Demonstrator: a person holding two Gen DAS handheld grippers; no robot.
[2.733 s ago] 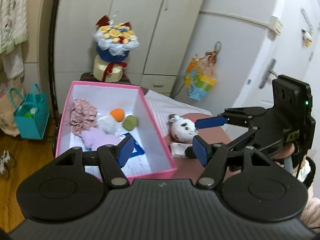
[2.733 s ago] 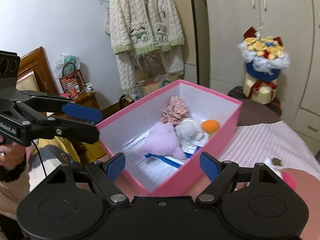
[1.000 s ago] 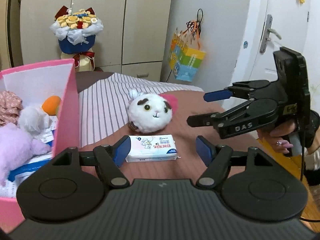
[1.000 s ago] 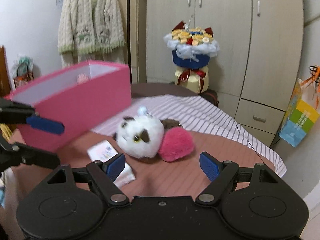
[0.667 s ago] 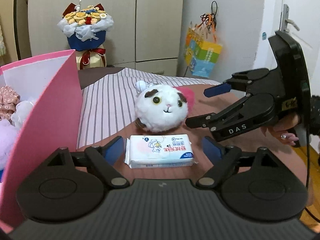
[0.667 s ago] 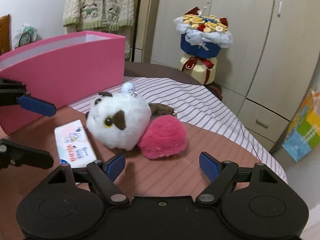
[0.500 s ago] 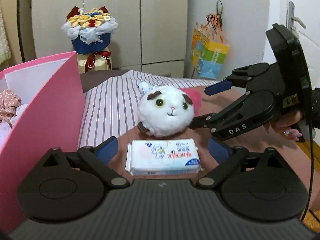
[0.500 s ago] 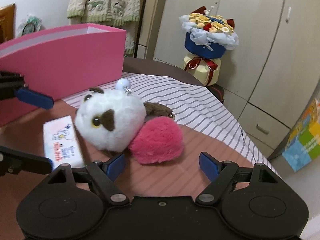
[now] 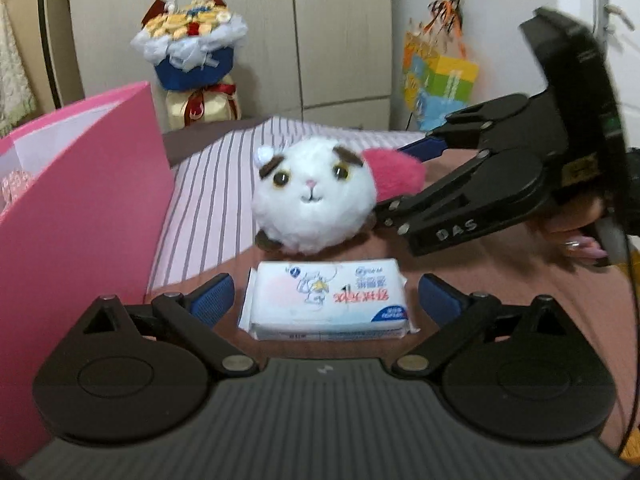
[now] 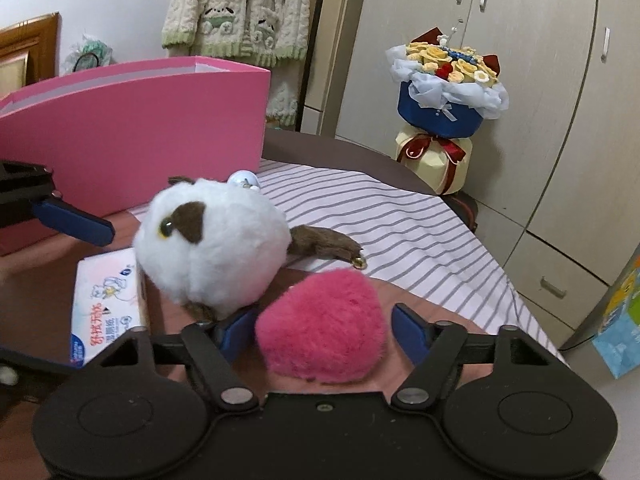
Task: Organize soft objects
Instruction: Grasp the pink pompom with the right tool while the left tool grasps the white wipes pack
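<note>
A white tissue pack lies on the brown table between the pads of my left gripper, which is open wide and not touching it. Behind the pack sits a round white cat plush with a pink pompom beside it. My right gripper has the pink pompom between its jaws, which are closing; a small gap shows at the right pad. The cat plush rests just left of the pompom. The pink box stands at the left.
A striped cloth covers the far part of the table. A flower bouquet stands by the wardrobe doors. A colourful gift bag hangs at the right. A person's hand holds the right gripper. The pink box wall is close by.
Both grippers came down and closer to the table. The left jaws spread wide around the tissue pack. The right jaws narrowed around the pink pompom.
</note>
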